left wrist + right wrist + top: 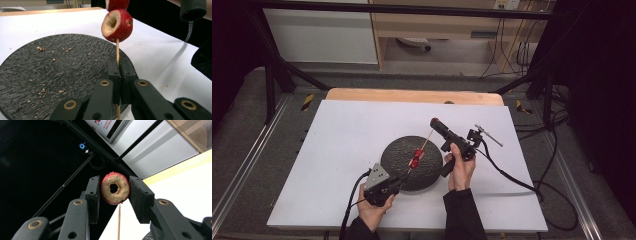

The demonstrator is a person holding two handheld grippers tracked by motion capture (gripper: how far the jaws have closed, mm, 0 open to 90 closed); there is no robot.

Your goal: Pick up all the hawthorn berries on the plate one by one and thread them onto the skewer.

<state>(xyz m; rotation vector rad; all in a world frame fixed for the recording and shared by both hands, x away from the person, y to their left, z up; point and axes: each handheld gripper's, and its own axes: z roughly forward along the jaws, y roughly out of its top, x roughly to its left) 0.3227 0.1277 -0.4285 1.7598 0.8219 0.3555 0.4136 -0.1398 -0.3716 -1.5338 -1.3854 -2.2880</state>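
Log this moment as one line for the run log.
left gripper: shut on skewer | right gripper: shut on cored red fruit, at skewer tip | two red fruits threaded | over dark round plate

High view overhead facing forward-down, gripper views close, sharing skewer (426, 142)

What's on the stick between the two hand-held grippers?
Two red cored fruits are threaded on the skewer, over the dark plate; the high view shows this, between the left gripper and the right gripper.

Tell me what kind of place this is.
Probably a lab recording rig, not a kitchen: black metal frame around a white-covered table, loose cables behind, a desk beyond.
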